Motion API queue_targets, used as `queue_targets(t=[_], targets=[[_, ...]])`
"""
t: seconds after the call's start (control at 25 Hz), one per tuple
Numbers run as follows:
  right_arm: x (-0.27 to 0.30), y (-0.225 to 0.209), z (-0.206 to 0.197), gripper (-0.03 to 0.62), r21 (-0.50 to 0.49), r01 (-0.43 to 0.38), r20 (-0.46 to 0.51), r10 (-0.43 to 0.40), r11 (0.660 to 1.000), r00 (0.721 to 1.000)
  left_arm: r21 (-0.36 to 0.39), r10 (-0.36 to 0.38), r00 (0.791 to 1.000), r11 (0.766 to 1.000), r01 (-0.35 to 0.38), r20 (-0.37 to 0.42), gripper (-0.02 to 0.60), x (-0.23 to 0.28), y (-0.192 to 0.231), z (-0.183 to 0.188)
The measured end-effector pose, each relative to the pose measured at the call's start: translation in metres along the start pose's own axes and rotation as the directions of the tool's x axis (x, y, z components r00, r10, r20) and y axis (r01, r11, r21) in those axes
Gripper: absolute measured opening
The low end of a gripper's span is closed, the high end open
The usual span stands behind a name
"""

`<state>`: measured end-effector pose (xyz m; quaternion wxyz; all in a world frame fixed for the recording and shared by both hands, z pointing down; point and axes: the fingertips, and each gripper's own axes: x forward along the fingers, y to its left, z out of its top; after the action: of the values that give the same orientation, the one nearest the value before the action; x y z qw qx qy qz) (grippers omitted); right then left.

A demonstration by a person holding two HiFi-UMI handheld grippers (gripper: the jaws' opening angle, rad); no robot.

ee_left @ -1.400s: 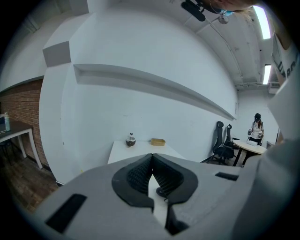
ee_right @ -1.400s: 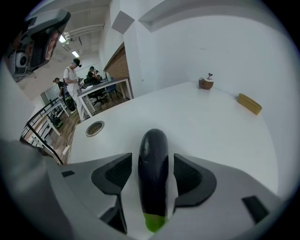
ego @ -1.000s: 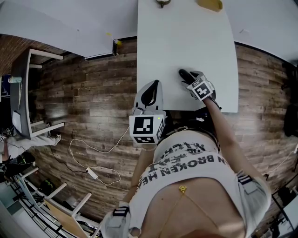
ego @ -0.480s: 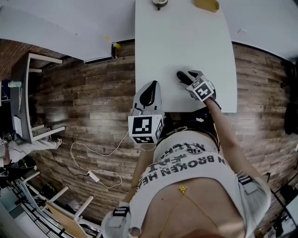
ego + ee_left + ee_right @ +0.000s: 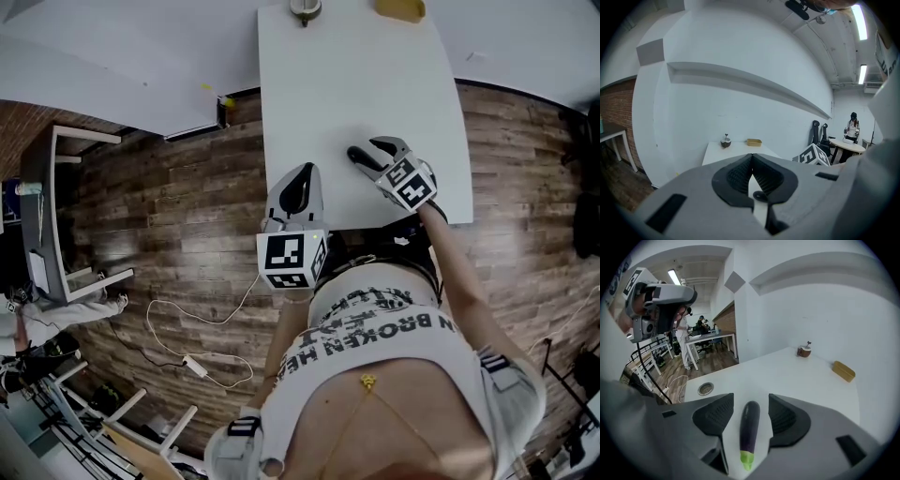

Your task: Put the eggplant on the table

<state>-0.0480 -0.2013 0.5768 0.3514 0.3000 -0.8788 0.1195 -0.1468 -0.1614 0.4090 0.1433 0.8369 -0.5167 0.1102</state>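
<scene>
At the top edge of the head view, a shallow yellow tray (image 5: 398,9) sits on the white table (image 5: 356,84). A round brown pot (image 5: 305,7) with a stem sticking out of it stands near the tray on its left. What either one holds can't be made out.

The eggplant (image 5: 749,427) lies flat on the table at the bottom centre of the right gripper view. Its long axis runs up the frame, with the green stem end at the bottom and the dark rounded tip pointing up. The right gripper (image 5: 751,401) has its jaws wide apart, one on each side of the eggplant, and a strip of table shows beside each pad.

The left gripper (image 5: 751,157), at lower centre of the head view, has its jaw tips closed together with nothing between them.
</scene>
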Motion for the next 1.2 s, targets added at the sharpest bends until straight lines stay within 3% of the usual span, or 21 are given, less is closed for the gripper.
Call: queue_targets(t=[0.24,0.4,0.84,1.2], targets=[[-0.020,0.002,0.013,0.092,-0.026,0.016,0.042,-0.015,1.000,0.999,0.004,-0.019,1.000,1.000,0.019,-0.003,0.006,0.007,-0.004,0.002],[-0.035,0.006,0.021,0.033,-0.037,0.021,0.082,-0.018,0.999,0.996,0.002,-0.031,1.000,1.000,0.031,-0.005,0.006,0.010,-0.009,-0.001],[-0.071,0.015,0.049,0.010,-0.013,0.028,0.209,-0.024,1.000,0.978,0.013,-0.074,0.997,0.997,0.074,-0.005,0.006,0.019,-0.024,0.000],[-0.117,0.024,0.093,0.009,0.021,-0.022,0.417,0.011,1.000,0.909,0.027,-0.120,0.992,0.992,0.119,0.038,0.006,0.023,-0.041,0.016]])
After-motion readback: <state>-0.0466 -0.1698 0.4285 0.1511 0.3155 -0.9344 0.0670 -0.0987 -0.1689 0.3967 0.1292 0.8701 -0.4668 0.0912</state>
